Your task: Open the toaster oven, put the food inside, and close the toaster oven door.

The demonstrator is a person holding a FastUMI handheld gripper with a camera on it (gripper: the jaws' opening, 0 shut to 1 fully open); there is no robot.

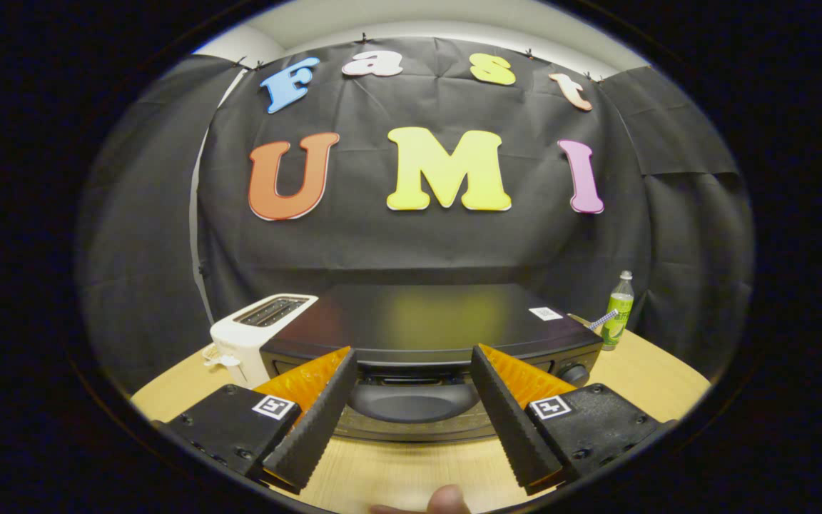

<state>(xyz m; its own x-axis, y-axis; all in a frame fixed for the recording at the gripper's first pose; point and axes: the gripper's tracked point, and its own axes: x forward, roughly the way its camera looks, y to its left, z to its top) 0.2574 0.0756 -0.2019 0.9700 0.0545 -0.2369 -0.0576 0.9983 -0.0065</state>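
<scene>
Claw point(411, 357) spread wide, holding nothing. Toaster oven point(425, 335) sits on the tabletop point(639, 371) straight ahead, door shut, its wide front running crosswise between the fingers point(318, 421). Handle not clearly made out.

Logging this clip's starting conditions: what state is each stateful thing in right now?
toaster oven: door shut, just ahead of the fingers.
gripper: open, fingers apart, holding nothing.
white toaster: slots look empty, beside the oven.
green bottle: upright, capped.
</scene>
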